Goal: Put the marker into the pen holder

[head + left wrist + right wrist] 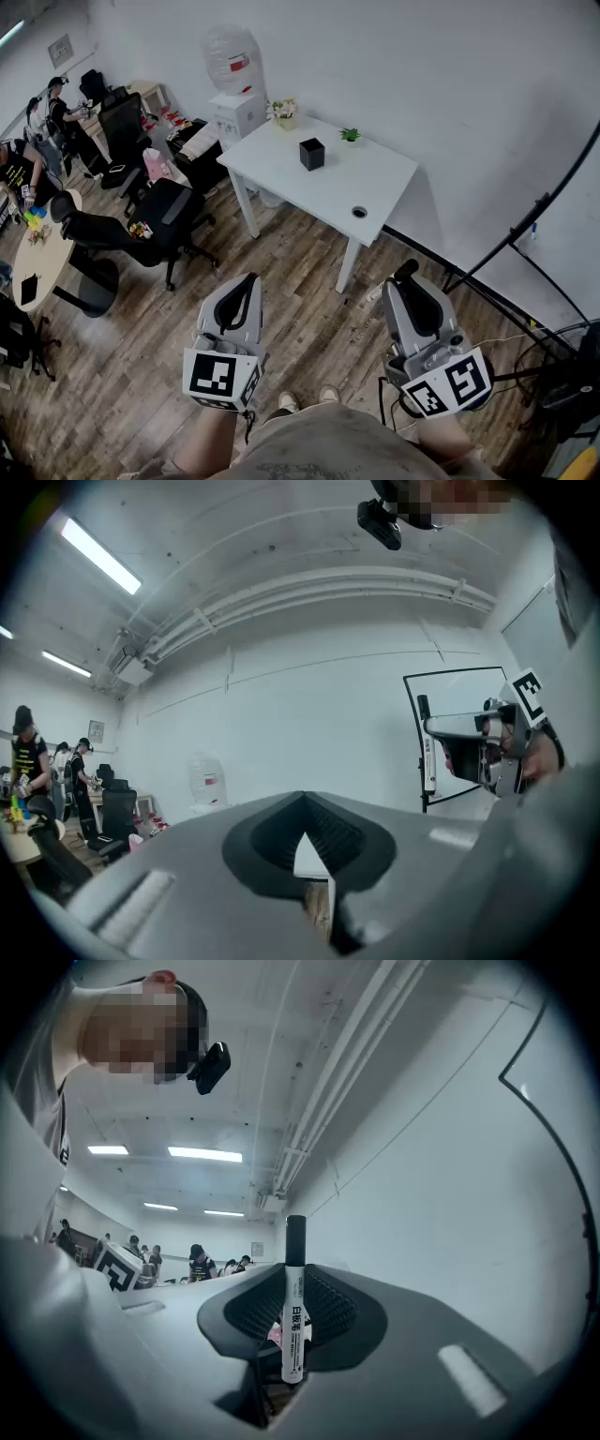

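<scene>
The black square pen holder [311, 153] stands on the white table [375, 178], far ahead of both grippers. The marker [294, 1307], white with a black cap, stands upright between the jaws of my right gripper [294, 1274], which is shut on it. In the head view its dark cap [406, 270] pokes out past the right gripper [409, 281], held low over the wooden floor. My left gripper [246, 281] is at the same height to the left. Its jaws meet at the tips [305, 803] with nothing between them.
Two small plants [350, 135] and a cable hole [359, 212] are on the table. A water dispenser [234, 84] stands behind it. Office chairs [159, 220], a round table [42, 253] and several people fill the left. A black stand with cables [525, 234] is at right.
</scene>
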Demonstrator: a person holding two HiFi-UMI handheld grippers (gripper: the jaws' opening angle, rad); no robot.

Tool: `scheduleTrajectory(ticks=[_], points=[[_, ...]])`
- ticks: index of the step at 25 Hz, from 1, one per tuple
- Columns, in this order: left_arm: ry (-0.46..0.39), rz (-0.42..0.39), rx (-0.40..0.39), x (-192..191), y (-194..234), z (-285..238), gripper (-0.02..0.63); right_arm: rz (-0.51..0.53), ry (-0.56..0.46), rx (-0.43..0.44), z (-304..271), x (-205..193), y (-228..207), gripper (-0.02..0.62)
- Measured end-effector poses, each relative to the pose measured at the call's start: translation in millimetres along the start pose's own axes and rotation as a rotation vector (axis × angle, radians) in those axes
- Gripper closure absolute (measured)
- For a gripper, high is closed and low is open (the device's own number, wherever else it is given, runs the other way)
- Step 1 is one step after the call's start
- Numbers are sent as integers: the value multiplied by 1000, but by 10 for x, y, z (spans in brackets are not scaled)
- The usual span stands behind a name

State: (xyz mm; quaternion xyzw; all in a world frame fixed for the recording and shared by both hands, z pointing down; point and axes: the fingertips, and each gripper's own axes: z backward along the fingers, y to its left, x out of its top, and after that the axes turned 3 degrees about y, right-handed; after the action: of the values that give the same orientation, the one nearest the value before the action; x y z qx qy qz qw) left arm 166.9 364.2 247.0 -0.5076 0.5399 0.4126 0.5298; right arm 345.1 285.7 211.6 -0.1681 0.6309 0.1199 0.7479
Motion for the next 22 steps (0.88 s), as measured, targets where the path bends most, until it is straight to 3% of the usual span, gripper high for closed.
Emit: scheduleTrajectory(ticks=[15,22], points=[[17,-17,-7,-148,-255,-157,605,-7,52,26,71,-150,-204,503],[1,8,34,-147,-381,-151,605,10,67,72,147,-200,-304,503]])
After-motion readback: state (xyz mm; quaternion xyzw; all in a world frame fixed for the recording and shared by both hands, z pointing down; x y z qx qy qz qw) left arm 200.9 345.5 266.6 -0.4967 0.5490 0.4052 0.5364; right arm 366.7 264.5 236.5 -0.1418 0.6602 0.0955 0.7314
